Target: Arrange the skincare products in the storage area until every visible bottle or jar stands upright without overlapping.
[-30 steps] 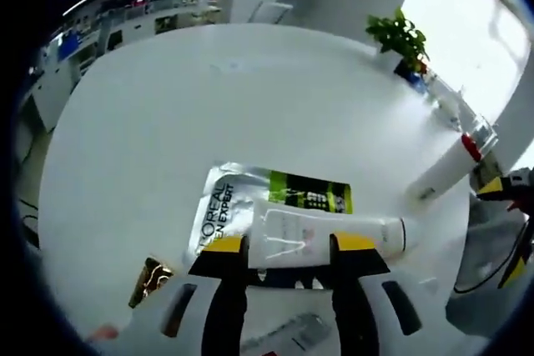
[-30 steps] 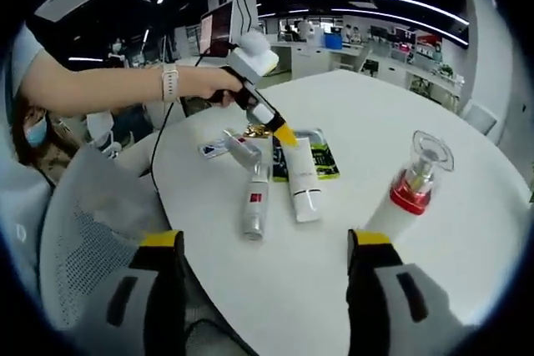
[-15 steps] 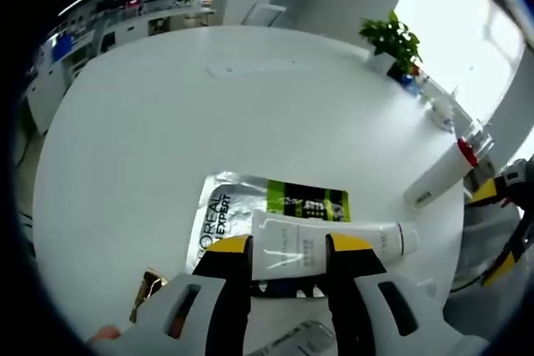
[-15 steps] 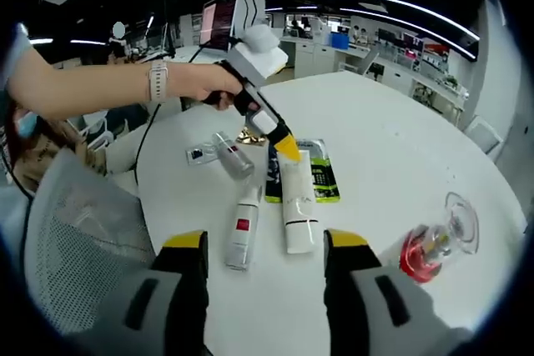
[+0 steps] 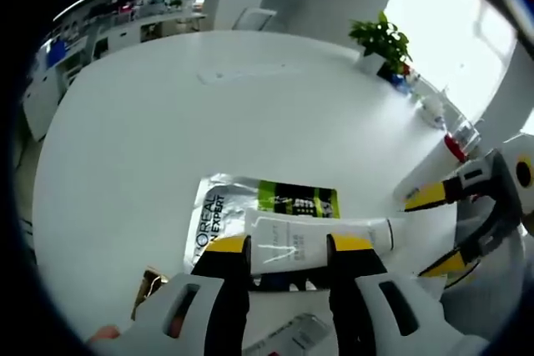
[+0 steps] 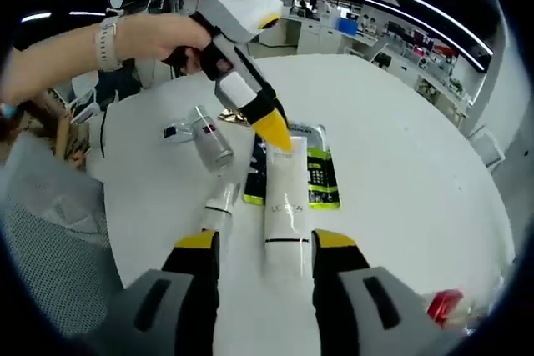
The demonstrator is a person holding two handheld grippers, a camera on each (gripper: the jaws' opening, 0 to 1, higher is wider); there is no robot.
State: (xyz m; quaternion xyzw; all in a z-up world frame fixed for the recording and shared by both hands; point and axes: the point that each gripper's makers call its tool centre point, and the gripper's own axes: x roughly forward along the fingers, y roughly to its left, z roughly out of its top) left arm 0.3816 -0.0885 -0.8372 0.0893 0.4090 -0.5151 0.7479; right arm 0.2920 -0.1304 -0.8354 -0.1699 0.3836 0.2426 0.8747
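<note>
I am working on the white tube (image 6: 284,206), which lies flat on the table (image 5: 150,122) over a foil sachet (image 5: 219,210). My left tongs (image 5: 288,245) clasp its crimped end. My right tongs (image 6: 265,243) sit spread around its cap end, not gripping. Next, I judge, I must close and tip it upright.
</note>
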